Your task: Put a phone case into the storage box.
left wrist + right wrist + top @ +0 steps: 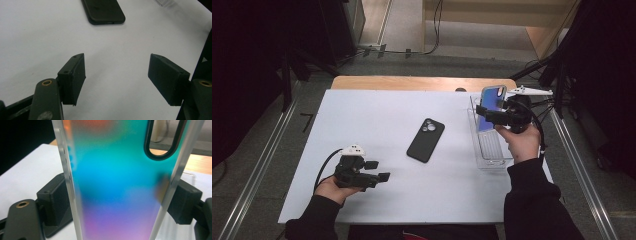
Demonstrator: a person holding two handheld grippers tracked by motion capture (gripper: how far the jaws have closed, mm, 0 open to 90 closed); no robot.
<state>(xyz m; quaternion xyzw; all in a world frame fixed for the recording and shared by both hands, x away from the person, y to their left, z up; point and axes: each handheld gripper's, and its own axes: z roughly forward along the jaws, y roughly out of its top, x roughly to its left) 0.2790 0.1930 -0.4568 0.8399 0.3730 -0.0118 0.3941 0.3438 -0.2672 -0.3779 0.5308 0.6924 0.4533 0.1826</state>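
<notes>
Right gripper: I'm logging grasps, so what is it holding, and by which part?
The right gripper holds an iridescent phone case upright, its jaws pressing the two long side edges, below the camera cutout.

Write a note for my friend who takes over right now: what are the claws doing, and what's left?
Right claw: shut on the shiny blue phone case, held upright above the clear tray at the table's right edge.
Left claw: open, holding nothing, low over the white table at front left.
Black phone: lies flat mid-table, camera side up, untouched.
Done: case picked up.
Left: probably bring the case to the phone and fit them together.
</notes>
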